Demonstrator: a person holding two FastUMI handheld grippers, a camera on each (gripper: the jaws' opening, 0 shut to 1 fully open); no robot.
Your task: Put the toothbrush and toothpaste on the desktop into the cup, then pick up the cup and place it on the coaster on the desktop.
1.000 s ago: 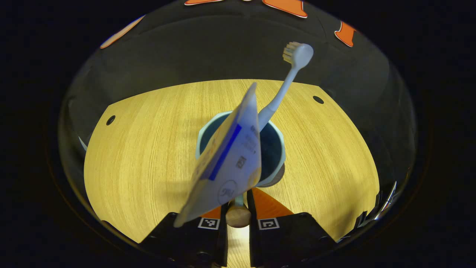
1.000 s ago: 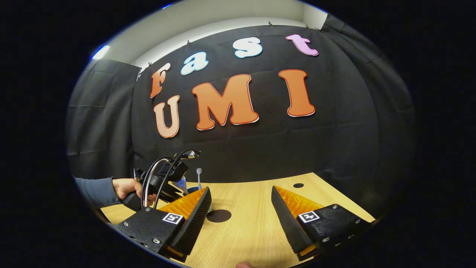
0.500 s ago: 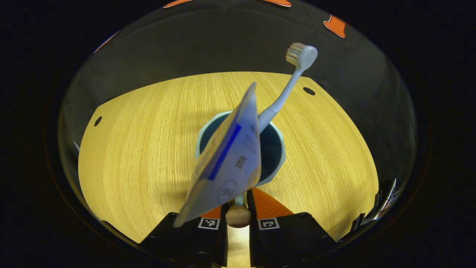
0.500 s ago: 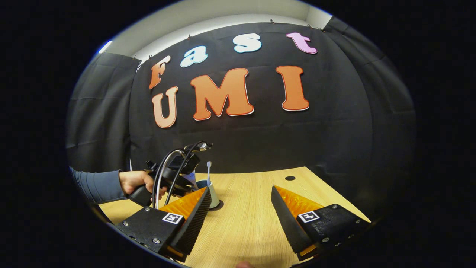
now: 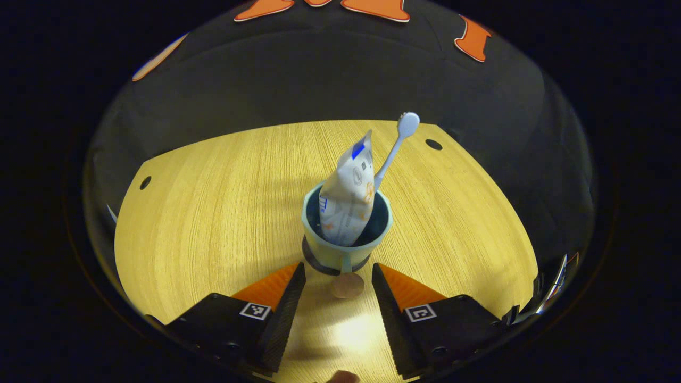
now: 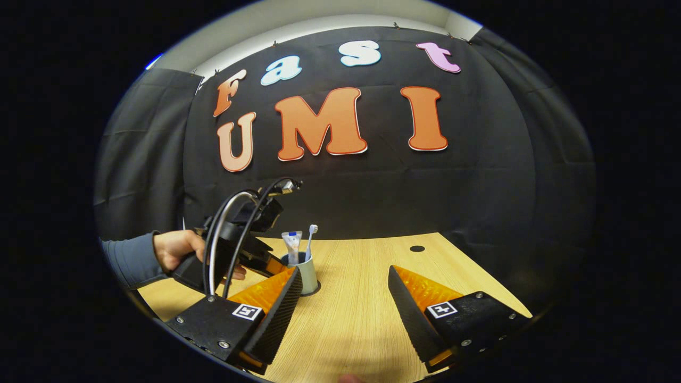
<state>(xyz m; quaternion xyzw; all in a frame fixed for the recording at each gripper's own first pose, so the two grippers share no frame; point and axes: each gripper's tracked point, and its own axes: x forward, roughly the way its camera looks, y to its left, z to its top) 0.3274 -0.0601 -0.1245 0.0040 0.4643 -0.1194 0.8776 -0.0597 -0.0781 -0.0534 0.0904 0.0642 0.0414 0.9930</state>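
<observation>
The pale green cup stands on the dark round coaster on the wooden desktop, holding the white toothpaste tube and pale blue toothbrush — the left gripper gapes wide just before it, empty. The right gripper hangs wide too — well apart.

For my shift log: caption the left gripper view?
Open left gripper before cup holding toothpaste and toothbrush, on coaster.
</observation>
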